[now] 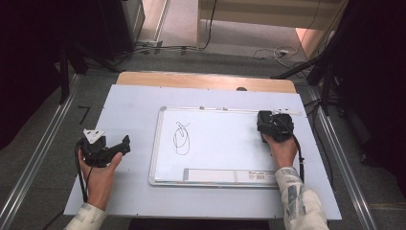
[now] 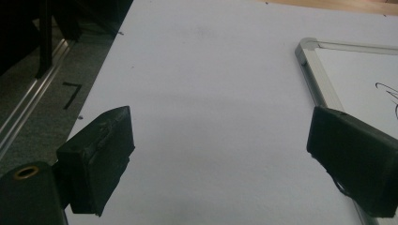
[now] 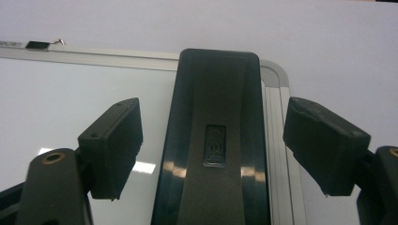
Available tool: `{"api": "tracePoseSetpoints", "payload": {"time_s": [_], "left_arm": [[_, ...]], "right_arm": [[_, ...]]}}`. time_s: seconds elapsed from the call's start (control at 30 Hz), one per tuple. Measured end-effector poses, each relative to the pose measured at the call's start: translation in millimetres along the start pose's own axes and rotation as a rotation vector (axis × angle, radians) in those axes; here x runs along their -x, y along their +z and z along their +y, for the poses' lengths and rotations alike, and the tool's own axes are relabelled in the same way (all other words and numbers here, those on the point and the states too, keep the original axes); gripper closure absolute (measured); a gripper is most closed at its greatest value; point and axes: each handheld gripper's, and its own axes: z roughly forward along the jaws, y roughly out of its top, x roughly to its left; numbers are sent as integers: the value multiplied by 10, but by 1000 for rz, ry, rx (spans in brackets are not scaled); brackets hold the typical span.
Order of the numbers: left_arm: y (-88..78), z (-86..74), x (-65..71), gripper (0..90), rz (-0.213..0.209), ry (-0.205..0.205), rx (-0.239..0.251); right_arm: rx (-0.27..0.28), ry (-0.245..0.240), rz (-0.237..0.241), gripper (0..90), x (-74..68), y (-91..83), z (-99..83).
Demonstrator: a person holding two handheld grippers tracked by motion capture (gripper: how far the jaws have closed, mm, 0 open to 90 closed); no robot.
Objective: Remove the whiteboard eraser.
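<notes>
A whiteboard (image 1: 220,143) lies flat on the table, with a black scribble (image 1: 181,139) left of its middle. At the board's far right corner sits a black eraser (image 3: 213,140). My right gripper (image 3: 213,117) straddles it with the jaws open, and a gap shows on each side between pad and eraser. From above, the right gripper (image 1: 269,116) covers that corner. My left gripper (image 1: 123,146) rests on the sheet left of the board. Its jaws are wide open with nothing between them (image 2: 220,136), and the board's silver frame (image 2: 319,79) lies just beyond its right finger.
A pale sheet (image 1: 134,105) covers the wooden table (image 1: 191,79). A grey strip (image 1: 225,175) lies along the board's near edge. Metal rails (image 1: 38,158) run on the floor either side, and cables (image 1: 268,52) lie beyond the table.
</notes>
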Motion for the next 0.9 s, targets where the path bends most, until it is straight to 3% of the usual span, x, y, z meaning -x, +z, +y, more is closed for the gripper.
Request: {"api": "tracePoseSetpoints", "payload": {"time_s": [0.9], "left_arm": [[10,-5,-2,80,2,-2,-6]], "right_arm": [[-68,-15,-11,275,-46,164,-24]]}}
